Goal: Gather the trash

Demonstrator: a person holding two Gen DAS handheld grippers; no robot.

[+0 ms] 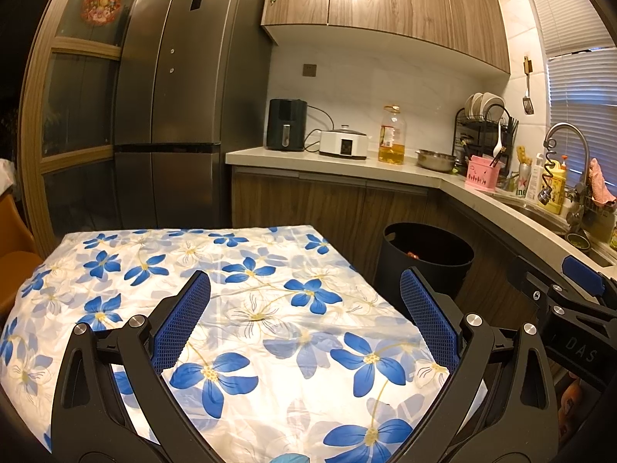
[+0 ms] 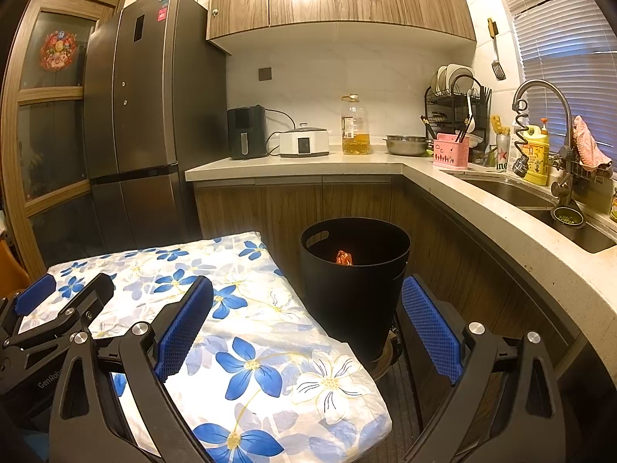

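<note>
Both tools (image 1: 304,301) (image 2: 306,316) spread wide, ribbed blue pads, round black bin (image 2: 354,289) holding perhaps crinkled orange wrapper (image 2: 344,258)

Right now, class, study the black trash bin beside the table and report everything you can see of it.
The black trash bin is a round, matte, plastic-looking bucket tapering towards its base, with an oval handle cut-out near the rim. It stands upright and lidless on the floor, between the flower-patterned table and the wooden cabinets. Inside lies a crumpled orange-red wrapper. Its foot seems to rest on a pale round base, partly hidden. Neither gripper touches it.
</note>
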